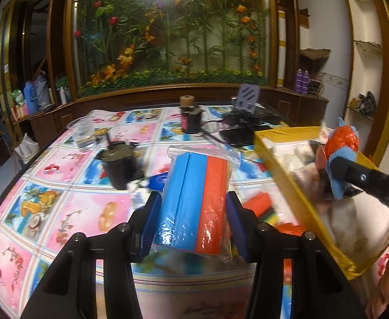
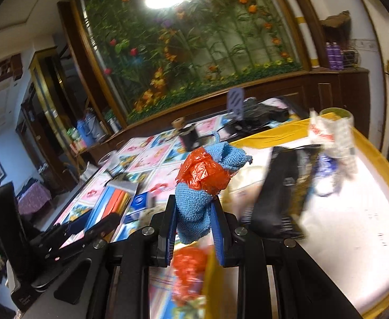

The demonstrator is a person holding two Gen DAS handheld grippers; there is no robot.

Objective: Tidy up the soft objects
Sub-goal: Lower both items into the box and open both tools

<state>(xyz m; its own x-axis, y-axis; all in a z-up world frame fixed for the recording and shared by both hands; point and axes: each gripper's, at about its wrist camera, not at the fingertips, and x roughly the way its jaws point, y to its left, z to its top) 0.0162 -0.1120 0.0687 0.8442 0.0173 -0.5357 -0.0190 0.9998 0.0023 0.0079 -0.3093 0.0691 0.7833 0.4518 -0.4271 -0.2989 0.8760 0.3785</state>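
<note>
Left tongs (image 1: 193,207): clamped on a clear plastic bag of foam sheets (image 1: 194,199), the blue pads pressing on both of its sides.
Bag of foam sheets: blue on the left half, orange on the right, with a sliver of yellow at the far right edge; it is lifted off the tabletop and tilted, its sealed top pointing away from the camera.
Right tongs (image 2: 194,218): closed on the lower end of a blue knitted cloth (image 2: 194,212), which hangs a little below the pads.
Blue knitted cloth: wrapped around a crumpled orange plastic bag (image 2: 203,175); the bundle stands up above the fingers, at the near left edge of the yellow box.
Yellow box (image 2: 380,156): a shallow open carton with a white inner floor, sitting on the right part of the tabletop; inside lie a black packet (image 2: 282,194), a white crinkled wrapper and pale soft things, all blurred.
Loose pieces: beside the box, below the left tongs, orange and yellow scraps lie on the tabletop, too blurred to name.
Tabletop (image 1: 69,186): covered with a pink and blue patterned oilcloth.
Middle ground: a black pot (image 1: 120,164) with dark stalks, left of the held bag; a clear plastic cup (image 1: 84,133) behind it.
Further back: a dark jar with a cork stopper (image 1: 190,117) and a black device with a grey slotted card (image 1: 248,97).
Background: a large wood-framed picture of flowers (image 1: 173,32).
</note>
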